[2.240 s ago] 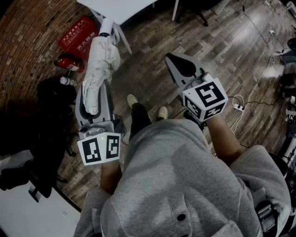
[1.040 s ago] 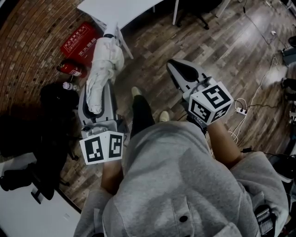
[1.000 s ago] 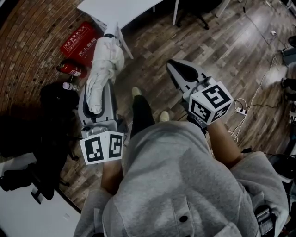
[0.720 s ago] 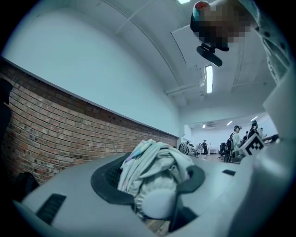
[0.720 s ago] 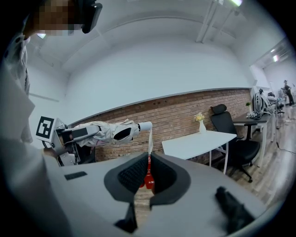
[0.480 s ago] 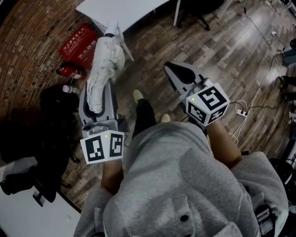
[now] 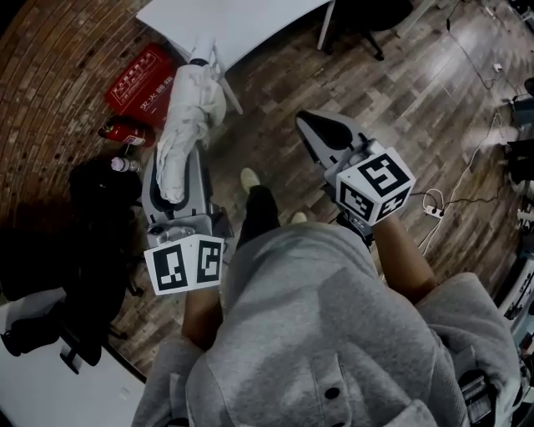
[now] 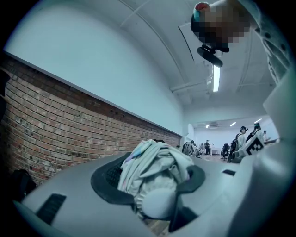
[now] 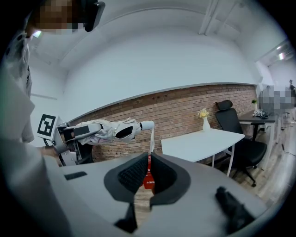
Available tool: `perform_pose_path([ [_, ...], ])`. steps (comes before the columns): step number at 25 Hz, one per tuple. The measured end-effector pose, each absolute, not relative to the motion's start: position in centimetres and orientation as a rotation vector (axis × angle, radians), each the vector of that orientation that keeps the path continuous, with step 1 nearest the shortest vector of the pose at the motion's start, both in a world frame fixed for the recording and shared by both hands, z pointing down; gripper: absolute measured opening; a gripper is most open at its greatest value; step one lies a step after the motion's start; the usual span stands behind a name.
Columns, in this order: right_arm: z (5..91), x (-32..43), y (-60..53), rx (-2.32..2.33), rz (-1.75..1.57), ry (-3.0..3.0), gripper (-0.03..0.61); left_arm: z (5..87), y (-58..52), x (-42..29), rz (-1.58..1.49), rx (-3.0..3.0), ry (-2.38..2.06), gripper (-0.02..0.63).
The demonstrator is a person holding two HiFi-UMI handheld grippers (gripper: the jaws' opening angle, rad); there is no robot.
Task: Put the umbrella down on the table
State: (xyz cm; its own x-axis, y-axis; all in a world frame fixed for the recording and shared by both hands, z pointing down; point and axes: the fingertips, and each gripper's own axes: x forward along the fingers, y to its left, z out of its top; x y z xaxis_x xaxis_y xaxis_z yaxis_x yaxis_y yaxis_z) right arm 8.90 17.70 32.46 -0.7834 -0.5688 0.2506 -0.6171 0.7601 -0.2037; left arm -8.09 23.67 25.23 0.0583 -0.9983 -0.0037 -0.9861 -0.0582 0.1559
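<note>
A folded white umbrella point(image 7: 185, 117) lies lengthwise in my left gripper point(image 7: 173, 171), whose jaws are shut on its bunched fabric end point(image 8: 155, 171). Its pale handle tip point(image 7: 200, 48) points at the near edge of the white table point(image 7: 242, 18) and hangs in the air above the floor. The right gripper view shows the umbrella point(image 9: 108, 129) held level at the left, with the table point(image 9: 203, 141) beyond it. My right gripper point(image 7: 313, 125) hovers over the wooden floor right of the umbrella, its pads point(image 9: 138, 173) shut together on nothing.
A red sign box point(image 7: 140, 73), a fire extinguisher point(image 7: 123, 132) and a black bag point(image 7: 96, 188) sit by the brick wall on the left. A black office chair point(image 9: 231, 122) and a vase of flowers point(image 9: 203, 115) are at the table. A power strip point(image 7: 432, 213) lies right.
Both grippers and the person have moved toward the table, so more of its top shows. The umbrella stays gripped the same way in the left gripper.
</note>
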Motion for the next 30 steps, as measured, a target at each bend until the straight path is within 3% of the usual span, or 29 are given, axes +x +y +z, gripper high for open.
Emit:
perform_pose_path([
  [30,34.1,-0.3,5.1,0.97,0.401,-2.671,0.032,26.2,10.2,-17.4,-0.101,2.237,-2.034,0.227],
])
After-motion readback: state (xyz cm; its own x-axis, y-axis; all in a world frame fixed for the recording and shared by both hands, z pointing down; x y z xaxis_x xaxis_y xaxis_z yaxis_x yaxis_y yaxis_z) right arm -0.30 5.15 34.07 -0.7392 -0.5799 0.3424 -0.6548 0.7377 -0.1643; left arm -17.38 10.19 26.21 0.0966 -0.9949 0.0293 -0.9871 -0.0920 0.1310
